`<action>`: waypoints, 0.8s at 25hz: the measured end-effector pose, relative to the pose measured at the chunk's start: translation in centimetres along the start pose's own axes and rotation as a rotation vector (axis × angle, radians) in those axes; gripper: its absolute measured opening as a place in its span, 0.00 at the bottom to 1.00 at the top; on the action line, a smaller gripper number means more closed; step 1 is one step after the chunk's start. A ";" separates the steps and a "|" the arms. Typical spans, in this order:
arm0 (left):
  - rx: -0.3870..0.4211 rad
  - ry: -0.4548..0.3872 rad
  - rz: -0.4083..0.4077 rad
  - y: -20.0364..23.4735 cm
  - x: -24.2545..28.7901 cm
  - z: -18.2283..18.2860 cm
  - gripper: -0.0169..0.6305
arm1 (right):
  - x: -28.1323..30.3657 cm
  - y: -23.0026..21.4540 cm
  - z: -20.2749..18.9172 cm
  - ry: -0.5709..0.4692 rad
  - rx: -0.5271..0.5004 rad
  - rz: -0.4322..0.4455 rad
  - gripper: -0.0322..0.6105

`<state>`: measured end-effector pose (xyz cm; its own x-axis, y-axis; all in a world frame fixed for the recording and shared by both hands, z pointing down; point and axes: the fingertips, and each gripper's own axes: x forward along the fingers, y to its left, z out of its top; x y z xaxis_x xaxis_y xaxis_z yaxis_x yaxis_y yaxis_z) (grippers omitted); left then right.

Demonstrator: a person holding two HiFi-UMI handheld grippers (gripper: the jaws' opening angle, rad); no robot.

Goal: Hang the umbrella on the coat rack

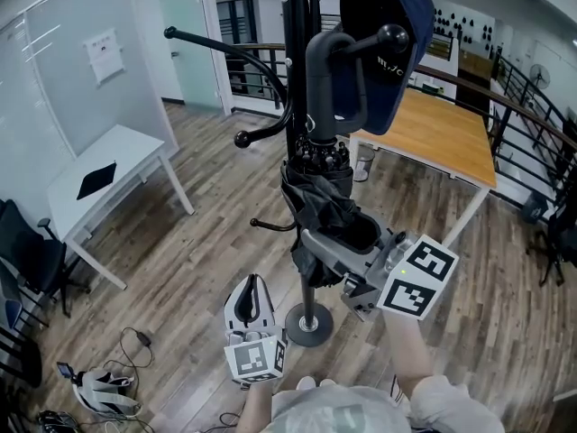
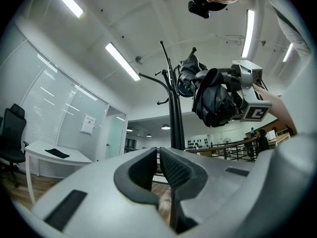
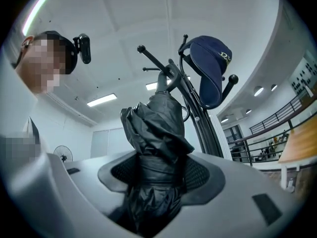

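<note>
1. The head view alone shows the whole layout. The black coat rack (image 1: 296, 61) stands on a round base on the wooden floor (image 1: 207, 233), and both grippers are below it in the picture.
2. In that view the umbrella (image 1: 320, 201) stands upright against the rack's pole. Its curved handle (image 1: 329, 66) is at the top, level with a ball-tipped arm. I cannot tell whether the hook rests on that arm.
3. The right gripper (image 1: 347, 242) holds the umbrella low on its bundled cloth. The left gripper (image 1: 251, 296) hangs apart from it, near the rack's base.
4. The right gripper view shows what the head view hides. Both ribbed fingers (image 3: 200, 175) are clenched on the umbrella's wrapped body (image 3: 156, 133).
5. That view also shows a navy cap (image 3: 210, 68) hanging on the rack just beside the umbrella's top.
6. The left gripper view shows its own fingers (image 2: 178, 170) drawn together with nothing between them. The umbrella appears higher up, to the right of the pole, as a dark crumpled bundle (image 2: 213, 100).
7. The umbrella is black and folded, with loose, creased cloth and a matt grey-black hooked handle.
8. A white surface (image 1: 108, 165) with a dark sheet on it stands well to the left.
</note>
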<state>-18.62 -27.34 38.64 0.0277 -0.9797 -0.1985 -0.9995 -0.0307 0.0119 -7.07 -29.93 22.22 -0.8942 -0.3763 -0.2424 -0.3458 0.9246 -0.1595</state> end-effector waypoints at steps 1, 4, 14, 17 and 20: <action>-0.003 0.005 0.004 0.2 -0.1 -0.1 0.09 | 0.2 -0.3 -0.5 0.011 0.012 -0.003 0.47; -0.013 0.012 0.017 0.7 -0.2 -0.3 0.09 | 0.7 -1.2 -1.7 0.035 0.063 0.001 0.47; 0.008 0.022 0.051 2.1 -0.3 -0.6 0.09 | 2.6 -3.5 -6.1 0.075 0.165 -0.006 0.47; 0.008 0.027 0.060 2.5 -0.2 -0.8 0.09 | 2.9 -3.9 -6.2 0.065 0.148 -0.005 0.47; 0.011 0.032 0.062 2.6 -0.1 -1.0 0.09 | 3.0 -4.0 -6.2 0.056 0.146 0.000 0.47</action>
<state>-21.17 -27.51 39.70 -0.0338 -0.9856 -0.1659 -0.9994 0.0322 0.0124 -10.11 -34.42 28.11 -0.9103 -0.3683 -0.1890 -0.3042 0.9048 -0.2979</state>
